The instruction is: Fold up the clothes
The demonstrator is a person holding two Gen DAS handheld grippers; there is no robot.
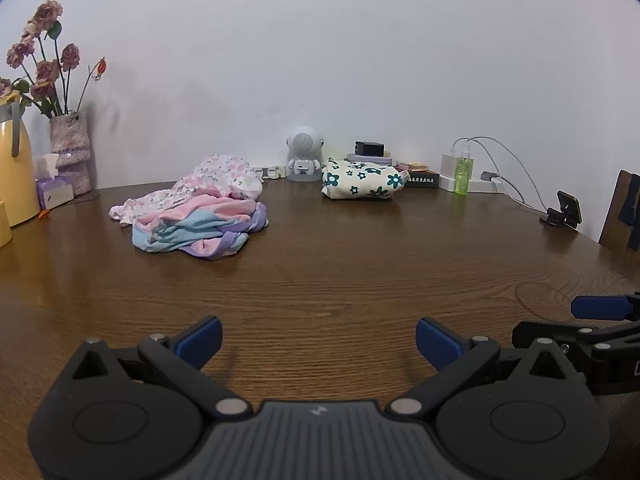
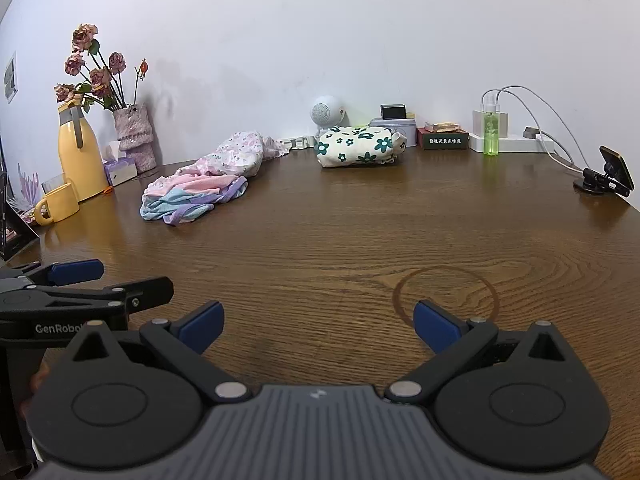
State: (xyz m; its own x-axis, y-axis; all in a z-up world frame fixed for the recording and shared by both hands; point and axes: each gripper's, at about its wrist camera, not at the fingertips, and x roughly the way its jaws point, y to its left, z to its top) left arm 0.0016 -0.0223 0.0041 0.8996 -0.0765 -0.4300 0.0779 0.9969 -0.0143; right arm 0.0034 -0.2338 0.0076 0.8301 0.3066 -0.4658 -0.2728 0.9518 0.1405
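Note:
A loose heap of clothes [image 1: 196,212], pink, light blue, purple and a floral print, lies on the wooden table [image 1: 340,280] at the back left; it also shows in the right wrist view [image 2: 200,188]. A folded cream garment with dark green flowers [image 1: 362,180] sits near the wall at the back middle, also seen from the right wrist [image 2: 358,146]. My left gripper [image 1: 319,340] is open and empty, low over the table's near side. My right gripper [image 2: 316,326] is open and empty beside it, to its right.
Along the wall stand a yellow jug [image 2: 76,160], a yellow mug [image 2: 58,204], a vase of dried roses [image 2: 134,136], a tissue box [image 2: 120,170], a small white robot speaker [image 1: 305,156], boxes, a green spray bottle [image 2: 491,134], a power strip with cables [image 2: 516,142] and a phone clamp [image 2: 608,176]. A chair [image 1: 620,216] stands at the right.

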